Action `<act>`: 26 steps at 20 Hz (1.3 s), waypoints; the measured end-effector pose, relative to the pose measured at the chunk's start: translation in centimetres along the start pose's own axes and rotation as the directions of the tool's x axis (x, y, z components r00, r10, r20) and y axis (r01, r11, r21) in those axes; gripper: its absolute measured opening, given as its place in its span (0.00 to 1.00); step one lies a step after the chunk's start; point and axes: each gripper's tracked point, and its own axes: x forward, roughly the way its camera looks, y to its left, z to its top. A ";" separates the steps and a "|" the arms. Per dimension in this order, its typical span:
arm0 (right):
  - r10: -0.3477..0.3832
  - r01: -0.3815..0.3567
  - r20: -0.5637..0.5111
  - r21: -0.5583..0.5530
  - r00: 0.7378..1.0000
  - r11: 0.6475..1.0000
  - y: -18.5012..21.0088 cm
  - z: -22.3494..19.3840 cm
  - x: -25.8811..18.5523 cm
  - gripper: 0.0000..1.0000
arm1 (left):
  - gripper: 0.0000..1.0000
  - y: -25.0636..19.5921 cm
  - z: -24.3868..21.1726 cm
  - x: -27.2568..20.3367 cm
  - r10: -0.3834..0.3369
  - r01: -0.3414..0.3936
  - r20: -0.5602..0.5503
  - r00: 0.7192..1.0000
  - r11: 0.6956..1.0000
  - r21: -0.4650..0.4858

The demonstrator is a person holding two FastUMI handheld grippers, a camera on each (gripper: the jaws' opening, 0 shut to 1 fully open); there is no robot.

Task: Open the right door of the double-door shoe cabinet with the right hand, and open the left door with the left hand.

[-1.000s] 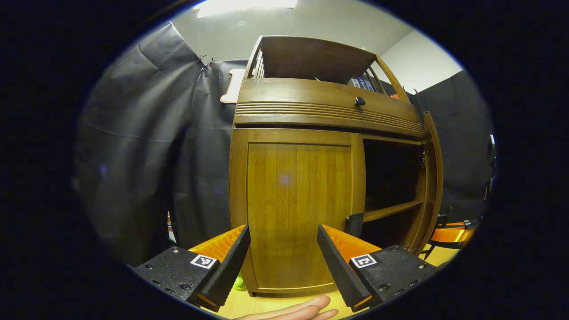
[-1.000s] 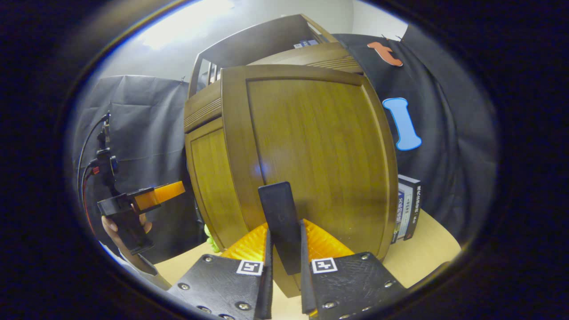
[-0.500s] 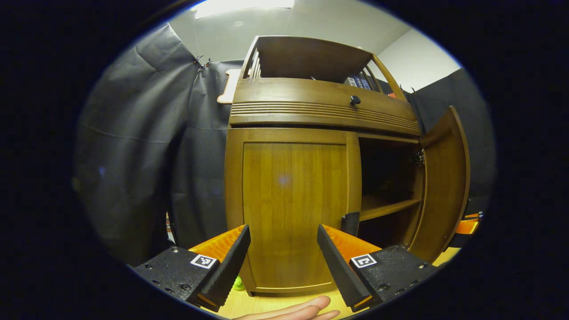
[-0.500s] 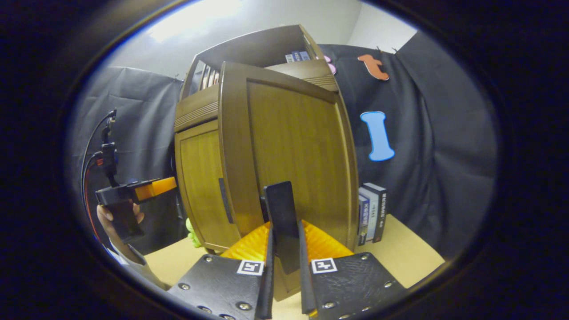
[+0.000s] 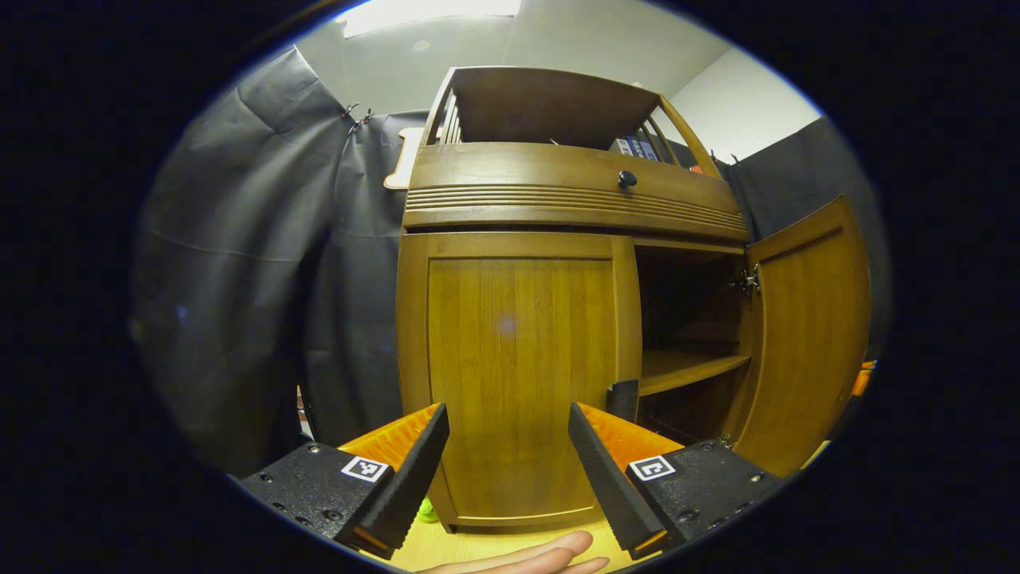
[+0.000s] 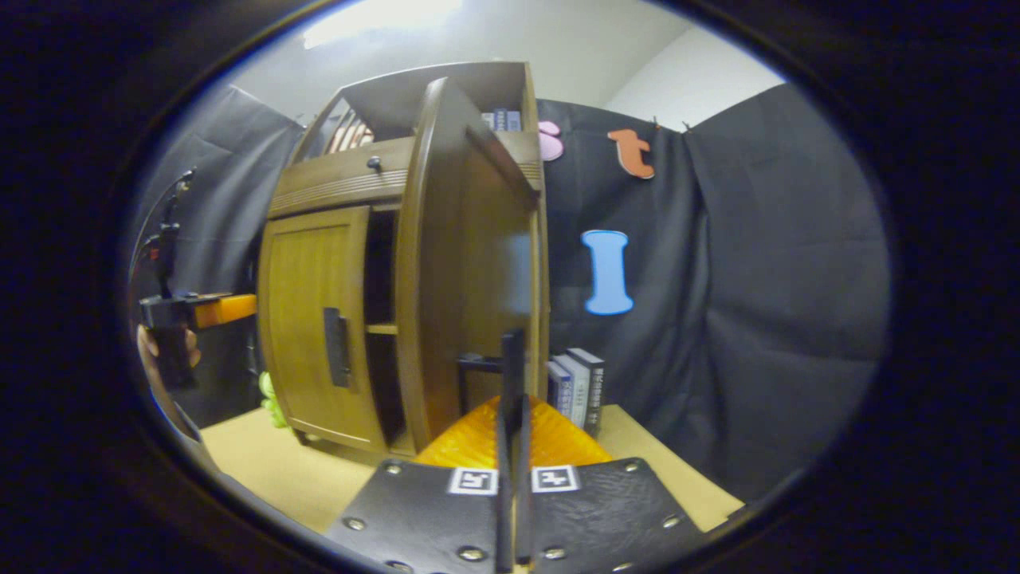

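Observation:
The wooden shoe cabinet stands in front of me. Its left door is closed, and a black handle shows at its right edge. The right door is swung wide open and bares an inner shelf. My left gripper hangs open in front of the left door, not touching it. In the right gripper view the right door is seen nearly edge-on. My right gripper is shut on that door's thin black handle. The left gripper shows far left, held by a hand.
A drawer with a dark knob runs above the doors, under an open top shelf holding books. More books stand on the tabletop right of the cabinet. A green object lies by its left foot. Fingers show below.
The right door has swung from about half open to wide open, with my right gripper still on its handle. My left gripper has barely moved.

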 end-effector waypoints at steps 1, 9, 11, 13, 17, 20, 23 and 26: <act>-0.015 0.015 0.005 0.008 1.000 1.000 -2.8 0.0 -0.2 0.02 | 0.93 -0.1 0.0 0.0 0.001 -0.001 0.000 1.000 1.000 0.005; 0.147 -0.147 0.010 0.063 0.989 0.987 -6.0 -0.2 2.0 0.01 | 0.93 -2.1 -1.5 1.0 -0.016 0.017 -0.030 0.999 1.000 0.020; 0.166 -0.166 0.005 0.038 0.986 0.985 -6.6 -0.2 2.3 0.01 | 0.93 -3.3 -2.1 1.3 -0.034 0.035 -0.041 0.999 0.999 0.020; 0.191 -0.191 0.002 0.033 0.982 0.981 -7.1 -0.2 2.6 0.01 | 0.92 -4.6 -2.6 1.8 -0.059 0.060 -0.046 0.997 0.998 0.022; 0.191 -0.191 -0.002 0.010 0.982 0.982 -6.9 -0.3 2.1 0.01 | 0.94 -8.8 -4.2 2.7 -0.156 0.156 -0.067 0.985 0.988 -0.003; 0.121 -0.122 -0.013 -0.066 0.993 0.990 -7.9 -0.8 0.3 0.04 | 0.98 -10.4 -5.0 3.9 -0.179 0.179 -0.061 0.982 0.984 -0.013; -0.002 0.003 0.008 -0.070 1.000 0.998 -9.7 0.3 -2.4 0.11 | 0.96 -11.4 -6.1 4.8 -0.190 0.188 -0.073 0.979 0.982 -0.035; -0.090 0.094 0.056 -0.057 0.994 0.994 -10.3 1.8 -5.6 0.58 | 0.97 -11.9 -6.3 5.9 -0.178 0.176 -0.036 0.983 0.982 -0.065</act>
